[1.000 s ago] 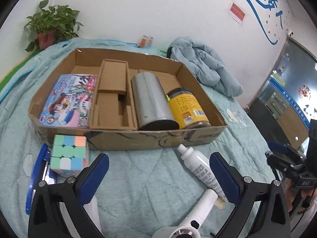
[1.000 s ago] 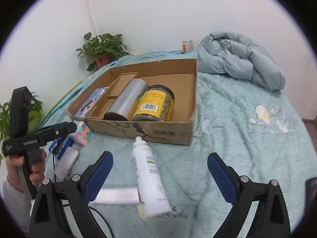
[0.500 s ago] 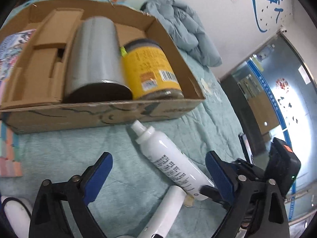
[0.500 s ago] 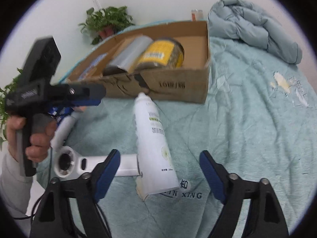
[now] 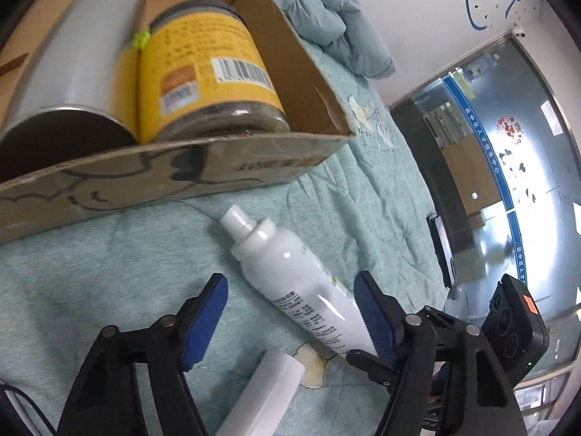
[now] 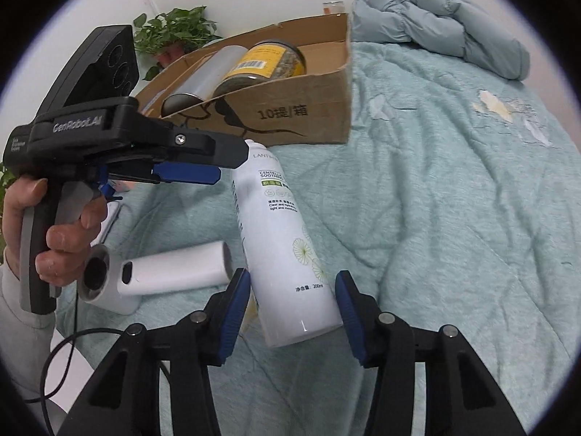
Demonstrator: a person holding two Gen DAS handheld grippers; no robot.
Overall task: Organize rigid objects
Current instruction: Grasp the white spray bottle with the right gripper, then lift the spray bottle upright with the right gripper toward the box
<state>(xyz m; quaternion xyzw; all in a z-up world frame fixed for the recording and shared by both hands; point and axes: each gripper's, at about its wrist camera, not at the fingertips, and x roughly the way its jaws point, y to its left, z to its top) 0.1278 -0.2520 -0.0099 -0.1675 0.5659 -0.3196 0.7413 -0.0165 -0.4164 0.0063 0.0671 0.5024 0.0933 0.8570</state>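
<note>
Left wrist view. My left gripper (image 5: pixel 290 312) has its jaws apart, astride the middle of the white bottle (image 5: pixel 290 272), which lies on its side on the bed (image 5: pixel 363 189) with its nozzle toward the box (image 5: pixel 181 174). The right-hand pad sits at the bottle's flank; whether it touches I cannot tell. The other pad stands clear. In the box a silver can (image 5: pixel 76 61) and a yellow jar (image 5: pixel 207 69) lie side by side, already stowed. The end of a white handle (image 5: pixel 268 388) shows just beside the bottle's base.

Right wrist view. My right gripper (image 6: pixel 294 312) also has its jaws apart, bracketing the bottle's (image 6: pixel 283 247) base end, with a narrow gap visible at each pad. The left gripper (image 6: pixel 189 170) reaches in from the side, over the nozzle end. A white dryer (image 6: pixel 159 276) lies on the bed (image 6: pixel 435 218) just beside the bottle, outside the box (image 6: pixel 290 116).

Progress, as I judge it: can and jar are packed. The bottle is approached but not yet gripped or lifted. The dryer waits untouched. The box's right-hand end, beside the jar, appears to have room for the bottle.
</note>
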